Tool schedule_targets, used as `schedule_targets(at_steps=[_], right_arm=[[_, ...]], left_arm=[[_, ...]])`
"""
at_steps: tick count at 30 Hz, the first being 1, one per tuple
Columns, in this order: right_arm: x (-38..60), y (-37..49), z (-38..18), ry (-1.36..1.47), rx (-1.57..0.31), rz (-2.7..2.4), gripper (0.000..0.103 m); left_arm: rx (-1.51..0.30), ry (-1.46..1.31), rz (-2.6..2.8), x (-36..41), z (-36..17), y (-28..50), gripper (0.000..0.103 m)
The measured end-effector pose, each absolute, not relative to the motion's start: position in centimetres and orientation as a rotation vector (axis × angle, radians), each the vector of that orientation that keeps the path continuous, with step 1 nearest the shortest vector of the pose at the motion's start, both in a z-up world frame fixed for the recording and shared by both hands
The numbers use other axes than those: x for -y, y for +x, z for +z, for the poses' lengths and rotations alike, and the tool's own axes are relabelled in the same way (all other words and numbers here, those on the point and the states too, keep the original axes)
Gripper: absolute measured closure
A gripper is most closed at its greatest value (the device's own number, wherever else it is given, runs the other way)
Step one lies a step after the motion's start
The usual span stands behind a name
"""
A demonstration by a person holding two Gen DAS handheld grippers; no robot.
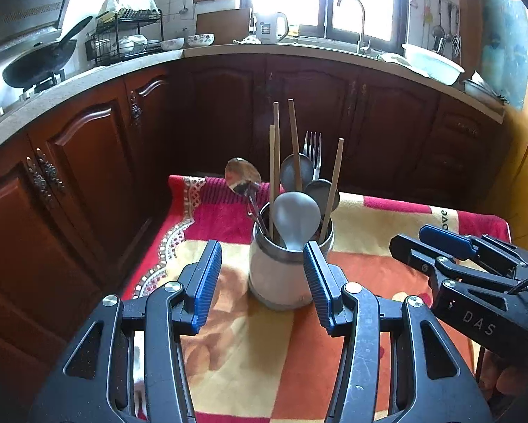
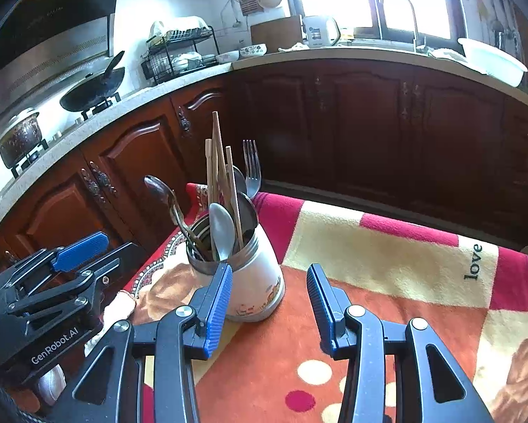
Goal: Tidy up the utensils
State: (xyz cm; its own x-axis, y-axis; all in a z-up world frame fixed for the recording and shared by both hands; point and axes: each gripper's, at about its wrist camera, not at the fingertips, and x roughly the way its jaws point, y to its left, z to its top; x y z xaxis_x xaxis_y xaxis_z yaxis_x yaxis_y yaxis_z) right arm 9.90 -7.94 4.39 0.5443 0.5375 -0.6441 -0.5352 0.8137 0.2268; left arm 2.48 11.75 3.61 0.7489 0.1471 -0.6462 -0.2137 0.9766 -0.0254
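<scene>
A white utensil holder [image 1: 280,275] with a metal rim stands upright on the blanket-covered table [image 1: 369,271]. It holds several wooden chopsticks [image 1: 294,144], several spoons [image 1: 294,216] and a fork [image 1: 312,149]. My left gripper [image 1: 262,276] is open and empty, its jaws standing on either side of the holder just in front of it. In the right wrist view the holder [image 2: 255,282] sits by my left finger; my right gripper [image 2: 269,303] is open and empty. The right gripper also shows in the left wrist view [image 1: 440,243], and the left gripper in the right wrist view [image 2: 77,250].
Dark wooden cabinets [image 1: 87,176] run behind and left of the table. The counter holds a wok [image 1: 38,60], dish rack [image 1: 126,40], bowls, kettle [image 1: 271,26], sink tap and a white basin [image 1: 433,61]. The blanket [image 2: 387,282] covers the table to the right.
</scene>
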Motion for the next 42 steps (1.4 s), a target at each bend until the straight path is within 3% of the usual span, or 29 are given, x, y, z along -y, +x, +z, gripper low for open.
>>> schedule_targets(at_steps=[17, 23, 42], right_arm=[[7.6, 8.2, 5.3, -0.026, -0.739, 0.631, 0.060], [7.6, 7.8, 5.5, -0.029, -0.730, 0.628, 0.052], [7.3, 7.2, 5.8, -0.036, -0.731, 0.633, 0.051]], left_arm=[[-0.660, -0.110, 0.231, -11.7, 4.6, -0.1, 0.055], [-0.655, -0.115, 0.237, -11.8, 4.8, -0.5, 0.055], [-0.647, -0.127, 0.243, -12.0, 5.1, -1.2, 0.055]])
